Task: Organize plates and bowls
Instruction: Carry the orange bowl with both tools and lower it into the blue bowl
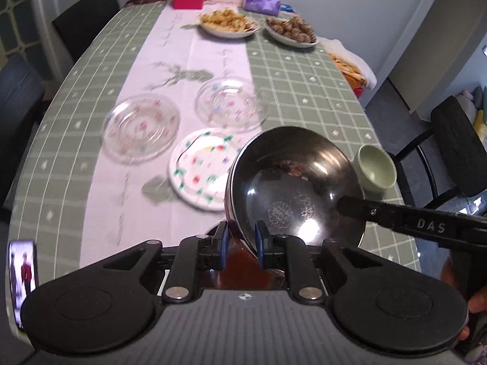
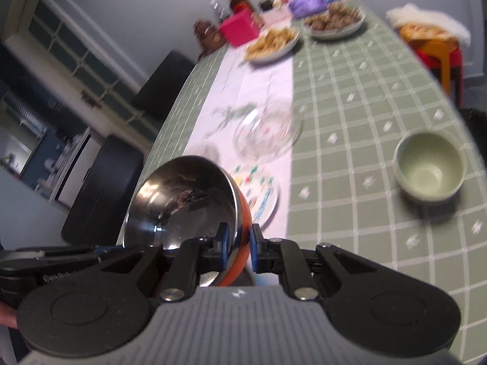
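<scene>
Above the near end of the table [image 1: 304, 91] I carry a steel bowl [image 1: 292, 188] with an orange outside, tilted on edge, with both tongs on its rim. I judge two grips are used because the bowl is wide and slippery and would swing from one pinch.

My right tongs [image 2: 236, 245] are pinched nearly together on the rim, one pad inside the bowl and one against the orange wall.

My left tongs [image 1: 242, 243] are only a little spread with the rim between the pads; the inner pad meets the steel, but whether the outer one presses I cannot tell.

Below lie a flowered plate [image 1: 201, 167], two glass plates [image 1: 141, 127] side by side, and a green cup [image 1: 377, 167] standing apart, all still unstacked.
</scene>
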`<state>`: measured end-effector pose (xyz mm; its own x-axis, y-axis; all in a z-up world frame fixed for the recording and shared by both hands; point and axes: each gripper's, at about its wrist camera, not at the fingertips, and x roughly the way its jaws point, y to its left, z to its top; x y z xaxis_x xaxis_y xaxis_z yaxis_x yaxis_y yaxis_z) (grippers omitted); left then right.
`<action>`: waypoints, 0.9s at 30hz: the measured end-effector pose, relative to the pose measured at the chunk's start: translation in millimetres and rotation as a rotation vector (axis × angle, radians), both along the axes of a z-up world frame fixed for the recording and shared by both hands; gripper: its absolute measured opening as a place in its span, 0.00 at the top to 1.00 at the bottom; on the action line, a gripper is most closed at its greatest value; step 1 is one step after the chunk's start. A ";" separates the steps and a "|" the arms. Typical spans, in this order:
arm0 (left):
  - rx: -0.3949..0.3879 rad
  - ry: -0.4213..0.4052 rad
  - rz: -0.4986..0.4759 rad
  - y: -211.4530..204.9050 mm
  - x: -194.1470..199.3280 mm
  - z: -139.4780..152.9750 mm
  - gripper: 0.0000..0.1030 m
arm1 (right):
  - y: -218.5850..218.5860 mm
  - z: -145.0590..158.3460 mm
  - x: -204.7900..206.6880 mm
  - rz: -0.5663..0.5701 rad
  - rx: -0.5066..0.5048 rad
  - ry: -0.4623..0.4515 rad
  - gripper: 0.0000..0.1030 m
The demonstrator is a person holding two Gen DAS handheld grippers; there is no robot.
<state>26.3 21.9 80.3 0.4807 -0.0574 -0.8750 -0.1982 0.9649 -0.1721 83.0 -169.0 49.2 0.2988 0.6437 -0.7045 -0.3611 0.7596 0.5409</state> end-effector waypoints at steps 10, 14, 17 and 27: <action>-0.071 0.147 0.044 14.9 -22.8 -40.3 0.81 | 23.2 -22.4 -16.9 0.134 -0.101 0.022 0.88; -0.076 0.183 0.044 13.8 -23.8 -50.4 0.80 | 28.5 -30.2 -18.1 0.167 -0.141 0.027 0.88; -0.072 0.192 0.037 12.8 -21.9 -53.0 0.80 | 31.0 -33.2 -18.2 0.175 -0.159 0.027 0.88; -0.072 0.198 0.042 14.6 -18.0 -56.3 0.80 | 36.8 -41.8 -17.5 0.194 -0.190 0.030 0.88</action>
<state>8.3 36.5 24.0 0.3035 -0.1068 -0.9468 -0.2747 0.9417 -0.1943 65.5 -132.1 7.4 0.1598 0.5424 -0.8248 -0.4953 0.7668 0.4083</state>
